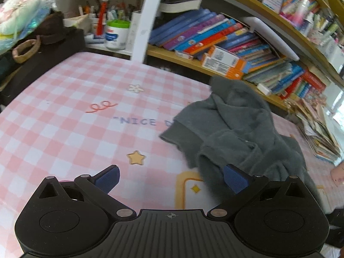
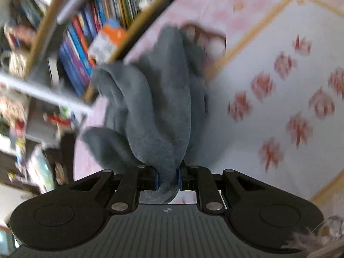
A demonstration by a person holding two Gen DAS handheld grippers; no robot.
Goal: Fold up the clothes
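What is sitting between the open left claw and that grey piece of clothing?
Almost nothing: in the left wrist view, the left gripper is open over bare pink checked sheet, its right finger at the edge of the grey garment.

Both cams ride right behind their own tool, so the black housing fills the bottom of each view. The left wrist one sits a little way above the pink checkered table (image 1: 64, 107), looking forward and down across it toward the bookshelf (image 1: 225, 43) at the back, with the left tool (image 1: 171, 177) low in frame. The right wrist one is way closer and rolled sideways, so the same bookshelf (image 2: 86, 43) runs diagonally through the upper left and the table (image 2: 268, 53) fills the right. It's also pretty blurry. Shared stuff: the grey garment (image 1: 240, 124), which nearly touches the right lens (image 2: 154, 107), plus shelf and table.
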